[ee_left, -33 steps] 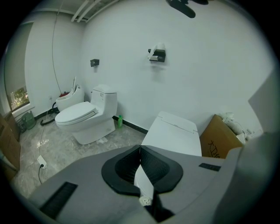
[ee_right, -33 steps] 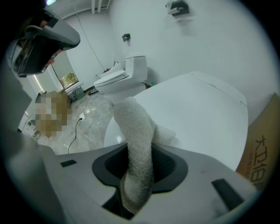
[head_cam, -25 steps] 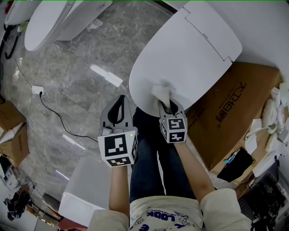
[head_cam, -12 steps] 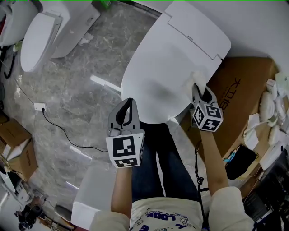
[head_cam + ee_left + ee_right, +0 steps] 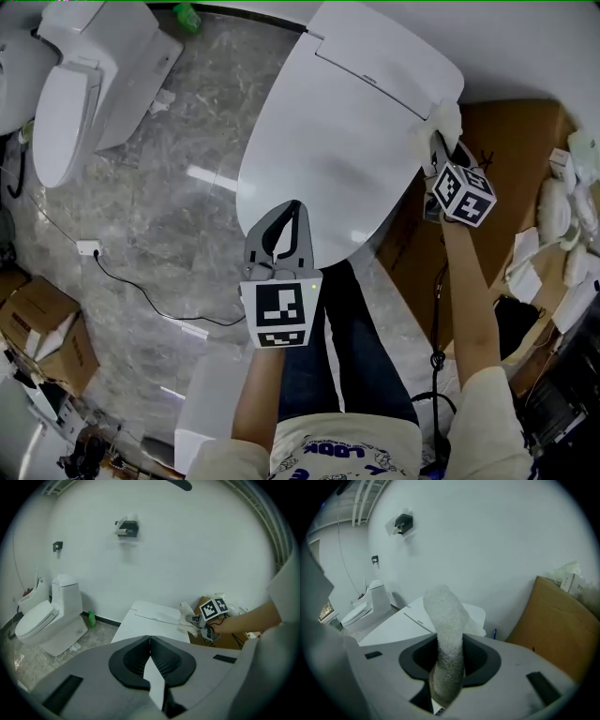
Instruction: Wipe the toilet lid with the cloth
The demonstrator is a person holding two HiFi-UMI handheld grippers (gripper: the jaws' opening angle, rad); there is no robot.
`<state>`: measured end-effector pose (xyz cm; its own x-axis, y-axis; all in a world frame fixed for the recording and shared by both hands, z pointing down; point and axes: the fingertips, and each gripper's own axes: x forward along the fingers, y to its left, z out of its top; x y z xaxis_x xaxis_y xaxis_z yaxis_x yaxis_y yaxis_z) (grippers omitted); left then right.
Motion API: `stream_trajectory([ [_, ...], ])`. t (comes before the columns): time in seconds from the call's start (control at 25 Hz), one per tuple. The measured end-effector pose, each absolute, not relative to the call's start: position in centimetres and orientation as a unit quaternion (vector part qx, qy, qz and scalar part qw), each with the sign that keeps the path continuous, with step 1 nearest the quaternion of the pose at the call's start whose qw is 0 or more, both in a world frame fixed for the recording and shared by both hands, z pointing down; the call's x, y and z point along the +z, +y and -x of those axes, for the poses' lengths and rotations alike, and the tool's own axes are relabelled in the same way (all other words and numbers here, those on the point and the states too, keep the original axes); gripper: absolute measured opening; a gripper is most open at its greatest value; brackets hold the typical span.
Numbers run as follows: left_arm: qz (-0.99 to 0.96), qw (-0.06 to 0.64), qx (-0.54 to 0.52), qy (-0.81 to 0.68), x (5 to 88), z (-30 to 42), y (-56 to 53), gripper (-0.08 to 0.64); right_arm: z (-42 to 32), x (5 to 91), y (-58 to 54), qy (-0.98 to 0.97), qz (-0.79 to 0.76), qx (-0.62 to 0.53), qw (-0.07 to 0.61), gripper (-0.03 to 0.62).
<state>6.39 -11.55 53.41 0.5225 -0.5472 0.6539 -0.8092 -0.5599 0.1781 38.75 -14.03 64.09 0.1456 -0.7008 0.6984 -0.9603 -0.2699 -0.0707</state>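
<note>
Right now your right gripper (image 5: pixel 439 148) has its jaws clamped on the white cloth (image 5: pixel 448 119), which lies against the far right edge of the toilet lid (image 5: pixel 337 131). Your left gripper (image 5: pixel 293 214) hovers over the lid's near edge, jaws pressed together with nothing between them.

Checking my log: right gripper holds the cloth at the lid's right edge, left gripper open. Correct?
No: the left gripper is shut and empty, as the left gripper view shows. The right gripper does hold the cloth at the lid's right edge.
</note>
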Motion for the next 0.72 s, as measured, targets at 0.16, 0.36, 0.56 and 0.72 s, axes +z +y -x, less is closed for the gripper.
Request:
stream_trajectory([
  [0.16, -0.839, 0.242, 0.281, -0.398, 54.1, -7.6, -12.0, 0.005, -41.0, 65.9, -15.4, -0.548, -0.74, 0.345, 0.183, 0.118],
  [0.36, -0.837, 0.245, 0.289, -0.394, 55.1, -8.2, -12.2, 0.005, -41.0, 69.5, -15.8, -0.53, -0.728, 0.38, 0.211, 0.118],
  [0.56, -0.835, 0.246, 0.292, -0.395, 55.6, -8.4, -11.8, 0.005, -40.4, 71.8, -15.1, -0.534, -0.712, 0.387, 0.242, 0.118],
  [0.72, -0.831, 0.251, 0.294, -0.4, 55.9, -8.1, -11.6, 0.005, -39.9, 71.9, -14.8, -0.545, -0.707, 0.382, 0.239, 0.118],
])
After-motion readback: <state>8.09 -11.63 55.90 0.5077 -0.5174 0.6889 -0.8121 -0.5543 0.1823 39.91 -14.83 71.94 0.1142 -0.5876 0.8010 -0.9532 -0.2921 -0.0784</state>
